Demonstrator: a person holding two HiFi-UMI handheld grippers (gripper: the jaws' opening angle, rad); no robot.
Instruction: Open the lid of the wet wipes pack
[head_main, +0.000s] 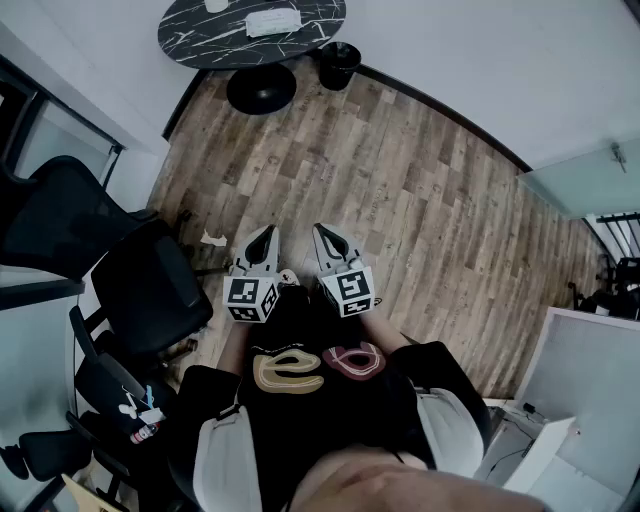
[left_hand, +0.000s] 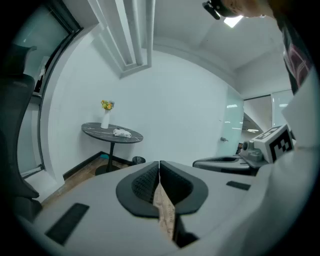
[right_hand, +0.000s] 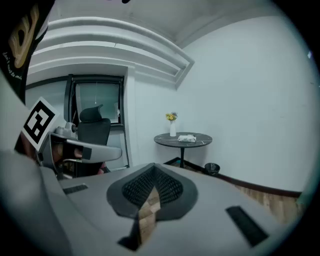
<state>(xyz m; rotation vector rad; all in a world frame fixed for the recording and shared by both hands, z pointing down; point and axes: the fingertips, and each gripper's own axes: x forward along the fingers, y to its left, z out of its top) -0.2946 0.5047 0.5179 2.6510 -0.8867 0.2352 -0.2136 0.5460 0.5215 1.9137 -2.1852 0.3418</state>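
Well, stage: not begun, I judge; nothing is within reach.
Left gripper (head_main: 265, 236): fingers pressed together, empty; I carry it close to my body, tipped slightly down, a travelling posture rather than a working one.
Wet wipes pack (head_main: 272, 20): flat on the round marble worktop (head_main: 200, 45) across the room, well apart from me; lid too small to read.
Right gripper (head_main: 322, 236): fingers closed on nothing, just beside the left, probably parked for the walk over.

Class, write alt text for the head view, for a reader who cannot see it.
Seen from above, a person holds the left gripper and right gripper shut and empty over a wooden floor. Ahead stands a round dark table bearing the wet wipes pack, well beyond both grippers.
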